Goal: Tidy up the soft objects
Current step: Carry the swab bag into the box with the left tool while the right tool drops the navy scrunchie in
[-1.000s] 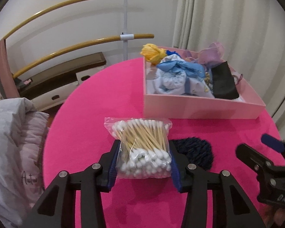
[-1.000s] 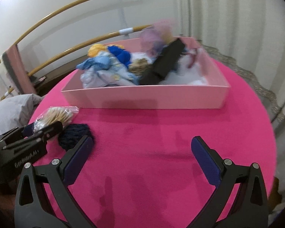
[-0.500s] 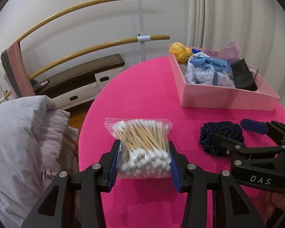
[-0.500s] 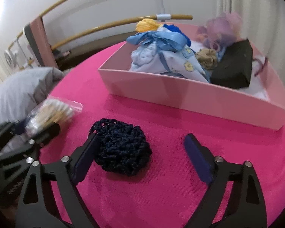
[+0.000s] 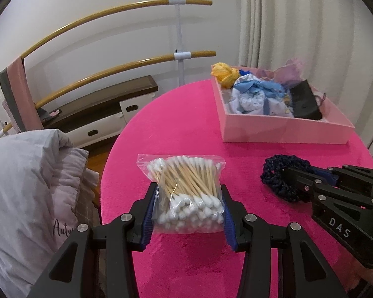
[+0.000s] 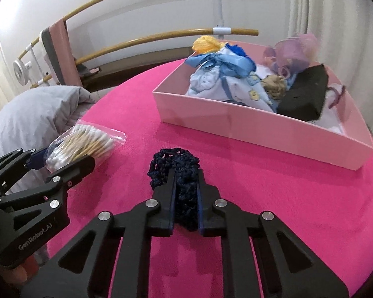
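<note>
Now the right gripper (image 6: 185,181) has just closed on the dark crocheted piece (image 6: 172,164), while the left gripper (image 5: 187,206) pinches the bag of cotton swabs (image 5: 186,191).

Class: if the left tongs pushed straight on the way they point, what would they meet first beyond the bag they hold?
Probably the pink tablecloth, since they tilt downward; no other object shows ahead, though depth is unclear.
</note>
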`<act>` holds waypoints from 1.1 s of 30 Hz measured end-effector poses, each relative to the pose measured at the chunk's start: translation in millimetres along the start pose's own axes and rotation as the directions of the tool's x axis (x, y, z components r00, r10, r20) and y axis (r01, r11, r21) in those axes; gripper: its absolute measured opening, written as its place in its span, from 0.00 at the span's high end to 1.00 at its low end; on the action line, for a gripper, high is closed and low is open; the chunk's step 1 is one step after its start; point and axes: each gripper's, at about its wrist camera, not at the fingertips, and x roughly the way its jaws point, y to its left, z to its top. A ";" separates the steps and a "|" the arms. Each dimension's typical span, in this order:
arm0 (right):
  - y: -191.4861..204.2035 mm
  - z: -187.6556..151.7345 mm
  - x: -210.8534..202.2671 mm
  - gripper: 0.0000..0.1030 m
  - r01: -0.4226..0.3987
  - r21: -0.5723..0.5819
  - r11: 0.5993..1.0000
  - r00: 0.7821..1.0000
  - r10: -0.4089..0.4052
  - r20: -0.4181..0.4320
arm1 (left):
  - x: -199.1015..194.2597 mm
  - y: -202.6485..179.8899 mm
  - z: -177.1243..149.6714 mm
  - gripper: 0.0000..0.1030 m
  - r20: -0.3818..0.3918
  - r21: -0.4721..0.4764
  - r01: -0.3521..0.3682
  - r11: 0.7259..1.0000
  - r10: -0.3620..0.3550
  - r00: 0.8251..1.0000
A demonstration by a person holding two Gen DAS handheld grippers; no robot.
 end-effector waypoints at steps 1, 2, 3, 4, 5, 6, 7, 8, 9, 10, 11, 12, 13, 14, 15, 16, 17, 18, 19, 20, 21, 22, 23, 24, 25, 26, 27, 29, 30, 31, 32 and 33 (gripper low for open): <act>-2.4 -1.4 -4.3 0.88 -0.002 0.009 1.000 1.000 0.002 0.006 | -3.7 -1.7 0.2 0.58 0.005 0.002 0.003 1.000 -0.003 1.000; -5.0 -3.0 -8.8 0.88 -0.003 0.018 1.000 1.000 0.003 0.011 | -6.8 -2.9 0.1 0.58 0.008 0.003 0.006 1.000 -0.006 1.000; -7.0 -4.0 -12.6 0.89 -0.005 0.025 1.000 1.000 0.005 0.016 | -9.6 -4.5 0.0 0.58 0.012 0.006 0.008 1.000 -0.008 1.000; -10.2 -5.6 -17.7 0.89 -0.008 0.034 0.999 1.000 0.007 0.023 | -13.9 -6.3 -0.1 0.58 0.018 0.009 0.011 1.000 -0.011 1.000; -13.6 -7.2 -22.7 0.89 -0.005 0.041 0.999 1.000 0.004 0.027 | -17.1 -7.3 0.0 0.58 0.021 0.011 0.013 1.000 -0.013 1.000; -16.8 -8.3 -27.1 0.89 -0.003 0.047 0.999 1.000 0.002 0.031 | -21.0 -8.5 0.3 0.58 0.026 0.014 0.017 1.000 -0.018 1.000; -20.2 -9.2 -32.2 0.89 -0.003 0.056 0.998 0.999 0.001 0.038 | -24.2 -9.6 0.7 0.58 0.029 0.015 0.020 1.000 -0.021 0.999; -24.0 -9.6 -37.4 0.89 -0.002 0.065 0.998 0.999 -0.001 0.045 | -27.5 -11.1 1.1 0.58 0.033 0.018 0.021 1.000 -0.021 0.999; -26.5 -10.2 -41.6 0.89 0.001 0.070 0.998 0.999 -0.005 0.051 | -30.6 -13.1 1.4 0.58 0.038 0.021 0.021 1.000 -0.021 0.999; -29.4 -10.5 -46.6 0.89 0.003 0.077 0.997 0.998 -0.008 0.058 | -34.8 -15.1 2.2 0.58 0.044 0.024 0.023 0.999 -0.024 0.999; -31.4 -10.3 -51.1 0.89 0.004 0.084 0.996 0.998 -0.009 0.065 | -38.1 -16.4 2.7 0.58 0.048 0.026 0.026 0.999 -0.027 0.998; -33.5 -9.9 -55.3 0.89 0.006 0.089 0.996 0.997 -0.012 0.071 | -41.3 -18.4 3.5 0.58 0.053 0.029 0.027 0.999 -0.029 0.998; -35.7 -9.2 -59.3 0.89 0.006 0.094 0.996 0.997 -0.014 0.079 | -46.1 -20.7 5.0 0.58 0.061 0.035 0.029 0.999 -0.031 0.998; -38.5 -8.7 -64.7 0.89 0.006 0.099 0.995 0.996 -0.015 0.088 | -49.3 -22.5 6.3 0.58 0.066 0.040 0.031 0.999 -0.033 0.997; -42.6 -7.2 -71.0 0.89 0.004 0.107 0.994 0.995 -0.015 0.099 | -53.3 -24.4 8.4 0.58 0.073 0.045 0.037 0.998 -0.040 0.997; -46.2 -5.0 -76.9 0.89 0.005 0.113 0.994 0.994 -0.018 0.109 | -57.3 -26.4 10.9 0.58 0.080 0.050 0.042 0.998 -0.046 0.996; -49.7 -1.6 -82.6 0.89 0.010 0.118 0.993 0.992 -0.024 0.121 | -60.6 -28.4 13.9 0.58 0.087 0.054 0.046 0.997 -0.051 0.995; -54.1 2.6 -90.3 0.89 0.016 0.122 0.992 0.990 -0.033 0.135 | -64.5 -30.6 17.0 0.58 0.095 0.060 0.049 0.997 -0.055 0.994; -58.0 6.5 -97.6 0.89 0.023 0.127 0.992 0.988 -0.042 0.149 | -70.0 -32.9 22.4 0.58 0.106 0.065 0.058 0.996 -0.065 0.992; -64.3 12.8 -107.0 0.89 0.034 0.133 0.990 0.984 -0.056 0.167 | -73.8 -33.6 27.4 0.58 0.114 0.065 0.070 0.995 -0.077 0.991; -69.0 16.8 -113.5 0.89 0.046 0.136 0.990 0.981 -0.070 0.179 | -78.4 -34.2 34.1 0.58 0.124 0.064 0.080 0.995 -0.087 0.988; -74.9 23.5 -121.5 0.89 0.063 0.140 0.988 0.977 -0.090 0.194 | -81.2 -34.5 38.3 0.58 0.132 0.063 0.085 0.994 -0.093 0.987; -81.2 30.5 -129.2 0.89 0.077 0.146 0.986 0.972 -0.107 0.208 | -84.9 -34.8 45.2 0.58 0.143 0.063 0.093 0.994 -0.101 0.985; -85.6 36.0 -134.0 0.89 0.087 0.152 0.985 0.969 -0.119 0.217 | -87.9 -36.0 51.4 0.58 0.153 0.065 0.096 0.993 -0.105 0.983; -91.4 43.1 -139.2 0.89 0.099 0.157 0.983 0.965 -0.133 0.224 | -90.0 -38.0 59.5 0.58 0.161 0.071 0.104 0.992 -0.114 0.980; -96.0 48.4 -142.3 0.89 0.109 0.160 0.981 0.964 -0.143 0.224 | -89.7 -40.0 65.6 0.58 0.159 0.075 0.114 0.991 -0.125 0.979; -101.4 55.6 -144.3 0.89 0.122 0.162 0.979 0.962 -0.156 0.222 | -88.0 -41.8 72.1 0.58 0.153 0.080 0.128 0.989 -0.139 0.978; -109.5 66.6 -146.2 0.89 0.135 0.166 0.977 0.960 -0.171 0.223 | -84.0 -45.4 85.4 0.58 0.150 0.082 0.142 0.986 -0.153 0.977; -113.7 72.8 -145.5 0.89 0.143 0.170 0.975 0.959 -0.179 0.218 | -81.9 -46.9 91.2 0.58 0.149 0.082 0.149 0.985 -0.160 0.976; -116.2 77.5 -144.6 0.89 0.146 0.174 0.974 0.959 -0.182 0.216 | -79.1 -48.8 97.2 0.58 0.143 0.084 0.160 0.984 -0.171 0.975; -120.1 82.6 -143.2 0.89 0.147 0.180 0.973 0.960 -0.184 0.213 | -76.5 -51.1 103.4 0.58 0.141 0.087 0.167 0.982 -0.178 0.974; -124.8 87.5 -141.7 0.89 0.149 0.184 0.971 0.959 -0.188 0.210 | -73.5 -54.3 110.1 0.58 0.137 0.093 0.174 0.980 -0.185 0.973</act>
